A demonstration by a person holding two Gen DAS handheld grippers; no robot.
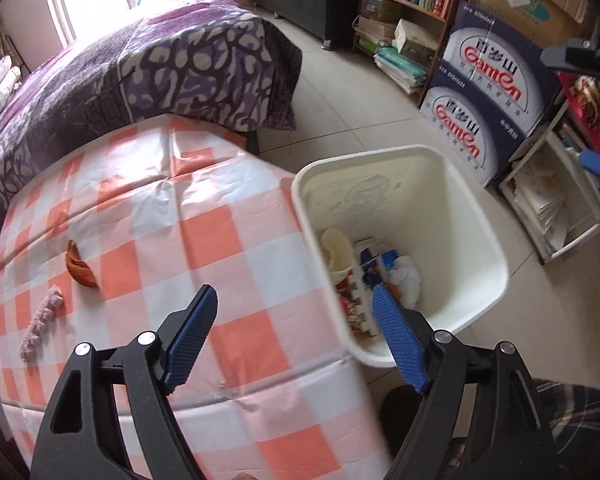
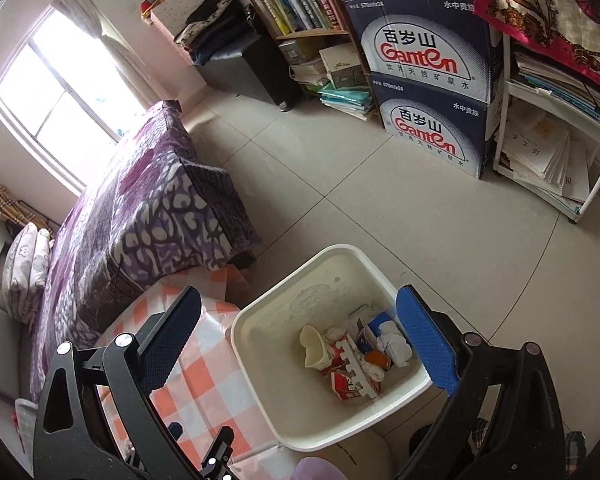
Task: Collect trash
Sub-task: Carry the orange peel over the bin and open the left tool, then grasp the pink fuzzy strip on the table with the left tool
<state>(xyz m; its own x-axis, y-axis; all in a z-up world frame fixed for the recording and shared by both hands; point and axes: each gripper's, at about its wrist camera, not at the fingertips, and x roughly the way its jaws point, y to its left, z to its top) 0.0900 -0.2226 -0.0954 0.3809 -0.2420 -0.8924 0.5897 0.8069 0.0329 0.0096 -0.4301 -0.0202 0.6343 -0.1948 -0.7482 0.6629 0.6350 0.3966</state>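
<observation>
Both claws stand wide open and empty: the left claw [image 1: 292, 300] hangs over the edge where the checked worktop [image 1: 204, 248] meets the white bin [image 1: 496, 256], and the right claw [image 2: 300, 304] hovers above the bin's mouth. Inside the bin, below and ahead of both claws, lie a paper cup [image 2: 314, 346], crumpled tissue [image 2: 394, 346] and wrappers, so a drop looks just finished. Left of the left claw an orange peel [image 1: 80, 266] and a pink knitted strip [image 1: 42, 320] lie on the worktop; the next move likely calls for swinging left and lowering over the peel.
</observation>
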